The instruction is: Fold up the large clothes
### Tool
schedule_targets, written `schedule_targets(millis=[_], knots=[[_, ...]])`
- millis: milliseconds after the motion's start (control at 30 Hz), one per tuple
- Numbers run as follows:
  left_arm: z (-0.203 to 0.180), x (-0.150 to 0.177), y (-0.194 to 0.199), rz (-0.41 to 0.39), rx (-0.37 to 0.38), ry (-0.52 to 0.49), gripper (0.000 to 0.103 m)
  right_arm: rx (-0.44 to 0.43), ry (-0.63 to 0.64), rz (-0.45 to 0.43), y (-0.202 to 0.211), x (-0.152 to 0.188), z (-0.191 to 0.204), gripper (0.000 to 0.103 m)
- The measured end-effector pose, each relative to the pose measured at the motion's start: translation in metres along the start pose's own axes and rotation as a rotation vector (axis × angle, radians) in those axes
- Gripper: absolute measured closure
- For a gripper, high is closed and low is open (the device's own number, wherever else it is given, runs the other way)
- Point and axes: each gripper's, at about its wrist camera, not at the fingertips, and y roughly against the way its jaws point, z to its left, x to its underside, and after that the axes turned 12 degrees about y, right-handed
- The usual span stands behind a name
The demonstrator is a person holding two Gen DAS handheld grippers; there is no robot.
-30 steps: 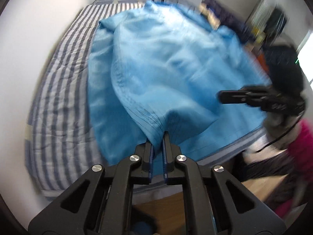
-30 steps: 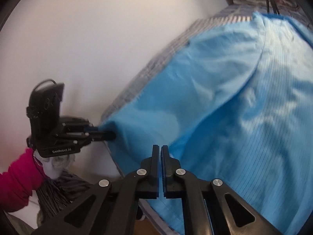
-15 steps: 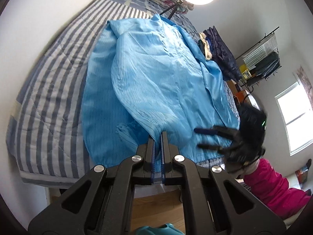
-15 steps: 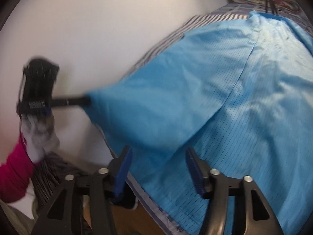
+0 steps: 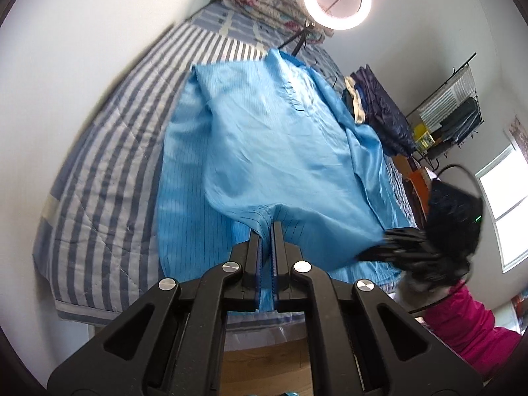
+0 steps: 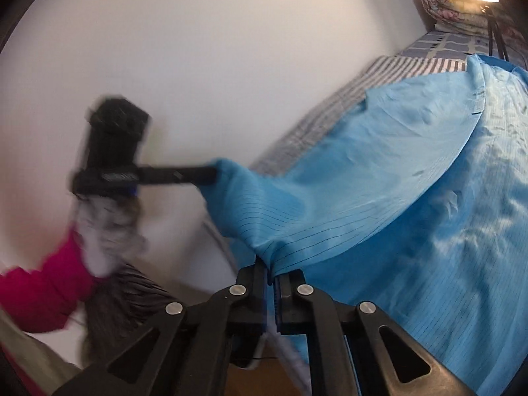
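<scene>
Blue garment [image 5: 280, 151]: thin, light, slippery, floppy. Left gripper [image 5: 266, 227] and right gripper [image 6: 271, 270] both clamped on near hem; corners give best hold.

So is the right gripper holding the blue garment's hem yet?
Yes, the right gripper is shut on the blue garment, pinching its hem.

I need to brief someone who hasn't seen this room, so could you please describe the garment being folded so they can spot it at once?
Start at the striped bed along the white wall. The blue garment is spread over most of it, its near hem pinched by the left gripper and the right gripper. Unlike the dark clothes pile beside it, it is bright sky-blue with thin dark pinstripes.
</scene>
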Motion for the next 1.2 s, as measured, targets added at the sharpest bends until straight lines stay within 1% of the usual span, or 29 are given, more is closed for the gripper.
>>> schedule_targets(millis=[33, 67, 100, 133, 167, 200, 233, 267, 300, 333, 367, 400, 433, 467, 500, 567, 600, 633, 700, 733, 800, 867, 933, 967, 1000, 1033, 1067, 1133, 1200], knots=[[-0.003, 0.001, 0.001, -0.007, -0.009, -0.014, 0.101, -0.034, -0.032, -0.024, 0.01, -0.003, 0.0, 0.103], [-0.004, 0.004, -0.001, -0.011, -0.03, -0.031, 0.101, -0.048, -0.053, -0.034, 0.015, -0.005, -0.002, 0.103], [-0.005, 0.007, -0.004, -0.009, -0.061, -0.05, 0.101, -0.028, -0.064, -0.017, 0.016, -0.005, -0.003, 0.103], [-0.006, 0.013, -0.012, 0.004, -0.095, -0.068, 0.101, 0.006, -0.062, 0.025, 0.012, -0.004, -0.006, 0.103], [-0.004, 0.017, -0.019, 0.025, -0.108, -0.068, 0.101, 0.036, -0.052, 0.067, 0.006, -0.001, -0.006, 0.103], [0.0, 0.023, -0.028, 0.052, -0.124, -0.055, 0.101, 0.064, -0.047, 0.13, -0.003, 0.003, -0.007, 0.102], [0.004, 0.027, -0.035, 0.073, -0.138, -0.046, 0.101, 0.101, -0.047, 0.201, -0.013, 0.009, -0.009, 0.096], [0.009, 0.034, -0.044, 0.099, -0.156, -0.038, 0.101, 0.137, -0.039, 0.262, -0.02, 0.013, -0.008, 0.096], [0.015, 0.041, -0.052, 0.117, -0.171, -0.024, 0.101, 0.16, -0.018, 0.304, -0.024, 0.016, -0.008, 0.096], [0.019, 0.047, -0.057, 0.129, -0.177, -0.01, 0.101, 0.166, -0.002, 0.316, -0.024, 0.016, -0.007, 0.093], [0.02, 0.051, -0.059, 0.133, -0.18, -0.005, 0.101, 0.166, 0.01, 0.316, -0.021, 0.014, -0.005, 0.078], [0.022, 0.055, -0.059, 0.127, -0.187, -0.002, 0.101, 0.163, 0.015, 0.297, -0.015, 0.009, -0.004, 0.072], [0.024, 0.057, -0.058, 0.114, -0.188, 0.008, 0.101, 0.159, 0.021, 0.276, -0.01, 0.0, -0.004, 0.069], [0.026, 0.059, -0.056, 0.109, -0.18, 0.023, 0.101, 0.154, 0.027, 0.261, -0.006, -0.008, -0.004, 0.069], [0.029, 0.061, -0.055, 0.106, -0.162, 0.05, 0.098, 0.15, 0.034, 0.247, -0.001, -0.019, -0.006, 0.068], [0.034, 0.065, -0.051, 0.09, -0.139, 0.083, 0.087, 0.12, 0.044, 0.23, 0.006, -0.042, -0.012, 0.067], [0.034, 0.067, -0.049, 0.077, -0.135, 0.093, 0.075, 0.126, 0.053, 0.224, 0.007, -0.053, -0.015, 0.067], [0.034, 0.069, -0.048, 0.066, -0.123, 0.105, 0.063, 0.152, 0.073, 0.221, 0.008, -0.07, -0.017, 0.065], [0.037, 0.073, -0.047, 0.059, -0.09, 0.145, 0.055, 0.19, 0.094, 0.214, 0.004, -0.096, -0.024, 0.064], [0.04, 0.077, -0.046, 0.057, -0.071, 0.169, 0.054, 0.202, 0.101, 0.208, 0.001, -0.109, -0.027, 0.064], [0.044, 0.081, -0.047, 0.056, -0.057, 0.206, 0.054, 0.235, 0.114, 0.199, -0.008, -0.131, -0.034, 0.064], [0.047, 0.088, -0.05, 0.062, -0.047, 0.228, 0.054, 0.273, 0.132, 0.206, -0.026, -0.156, -0.046, 0.064], [0.046, 0.094, -0.054, 0.072, -0.049, 0.23, 0.054, 0.314, 0.137, 0.224, -0.049, -0.177, -0.06, 0.064], [0.043, 0.096, -0.054, 0.078, -0.043, 0.216, 0.056, 0.33, 0.137, 0.234, -0.06, -0.185, -0.067, 0.064], [0.04, 0.097, -0.053, 0.075, -0.046, 0.201, 0.066, 0.348, 0.137, 0.248, -0.075, -0.194, -0.074, 0.064], [0.034, 0.098, -0.051, 0.064, -0.055, 0.177, 0.074, 0.363, 0.139, 0.261, -0.087, -0.202, -0.08, 0.064], [0.031, 0.098, -0.049, 0.056, -0.057, 0.165, 0.076, 0.374, 0.141, 0.271, -0.097, -0.209, -0.085, 0.064], [0.025, 0.098, -0.046, 0.038, -0.065, 0.152, 0.094, 0.392, 0.135, 0.286, -0.121, -0.222, -0.1, 0.064], [0.024, 0.096, -0.044, 0.033, -0.057, 0.164, 0.097, 0.403, 0.105, 0.294, -0.14, -0.229, -0.114, 0.064]])
